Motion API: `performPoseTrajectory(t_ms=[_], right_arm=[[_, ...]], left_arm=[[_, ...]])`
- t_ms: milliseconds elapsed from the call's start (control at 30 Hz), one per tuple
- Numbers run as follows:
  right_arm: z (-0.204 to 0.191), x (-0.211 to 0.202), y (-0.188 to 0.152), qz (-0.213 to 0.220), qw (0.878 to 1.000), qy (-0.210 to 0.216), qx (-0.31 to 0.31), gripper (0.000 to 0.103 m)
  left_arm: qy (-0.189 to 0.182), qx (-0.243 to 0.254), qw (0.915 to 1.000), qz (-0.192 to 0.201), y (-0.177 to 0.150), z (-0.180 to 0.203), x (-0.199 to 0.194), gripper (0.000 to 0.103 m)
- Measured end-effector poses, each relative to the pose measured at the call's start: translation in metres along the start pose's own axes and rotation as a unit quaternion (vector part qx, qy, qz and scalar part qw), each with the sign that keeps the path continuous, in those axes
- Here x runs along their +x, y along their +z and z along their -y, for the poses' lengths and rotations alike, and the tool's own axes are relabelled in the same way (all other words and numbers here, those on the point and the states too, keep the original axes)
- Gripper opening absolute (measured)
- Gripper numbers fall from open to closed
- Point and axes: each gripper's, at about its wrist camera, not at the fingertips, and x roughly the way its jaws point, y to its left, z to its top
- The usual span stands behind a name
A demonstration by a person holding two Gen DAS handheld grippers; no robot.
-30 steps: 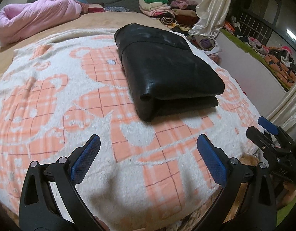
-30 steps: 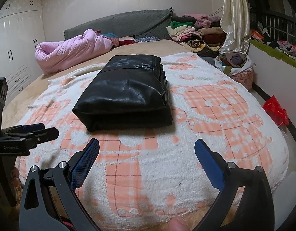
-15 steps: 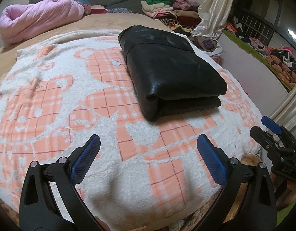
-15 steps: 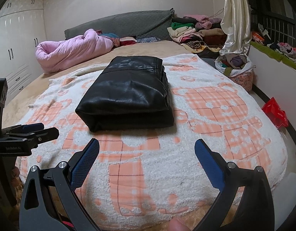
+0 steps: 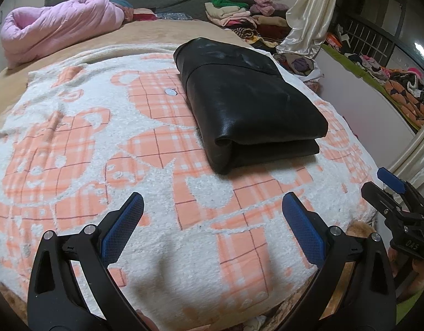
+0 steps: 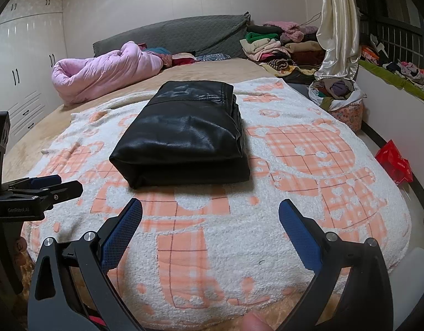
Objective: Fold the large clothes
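Black leather garment [image 5: 248, 102] [image 6: 184, 135], folded into a thick, neat rectangle with stacked layers showing at its near edge, lies on the white-and-orange bear-patterned blanket [image 5: 74, 149] [image 6: 308, 193]. Its surface is smooth and shiny, with a seam running across the far part and a few soft creases.

Nearer than the garment, the left gripper [image 5: 212, 218] hangs above the blanket's front edge with its blue-padded fingers spread wide and nothing between them. The right gripper [image 6: 210, 226] is likewise spread wide and empty, short of the garment's near edge. Neither touches the garment. Each gripper shows at the margin of the other's view, the two flanking the garment's near side.

Left of the garment, close to its far half, a small round pale disc [image 5: 170, 91] rests on the blanket. Beyond the garment lies bare tan bedding, with a rolled pink quilt [image 6: 101, 74] to the far left and a grey headboard cushion [image 6: 179, 37] behind. To the far right of the garment sit stacked folded clothes [image 6: 278, 47], a cream satin curtain [image 6: 339, 27] and a bag of clothes [image 6: 339, 93]. White wardrobes [image 6: 24, 69] line the left wall.
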Motion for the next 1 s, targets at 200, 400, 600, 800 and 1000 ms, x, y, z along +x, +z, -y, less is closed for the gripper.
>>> performPoseTrajectory(t_ms=[200,400,600,800,1000], right_arm=[[-0.0001,0.0000,0.0000,0.000,1.000,0.000,-0.001,0.099],[-0.0006,-0.0003,0.0000,0.000,1.000,0.000,0.000,0.099],[-0.0009,-0.0002,-0.0001,0.000,1.000,0.000,0.000,0.099],[-0.0008,-0.0001,-0.0002,0.000,1.000,0.000,0.000,0.099],[-0.0015,-0.0003,-0.0003,0.000,1.000,-0.001,-0.001,0.099]], left_arm=[[0.000,-0.001,1.0000,-0.002,0.0002,-0.0015,-0.0005,0.094],[0.001,-0.001,1.0000,-0.002,0.0002,-0.0011,-0.0007,0.094],[0.003,-0.002,1.0000,-0.001,0.0008,-0.0029,-0.0030,0.094],[0.003,-0.002,1.0000,-0.001,0.0020,-0.0023,-0.0035,0.094],[0.004,-0.003,1.0000,0.000,0.0020,-0.0026,-0.0039,0.094]])
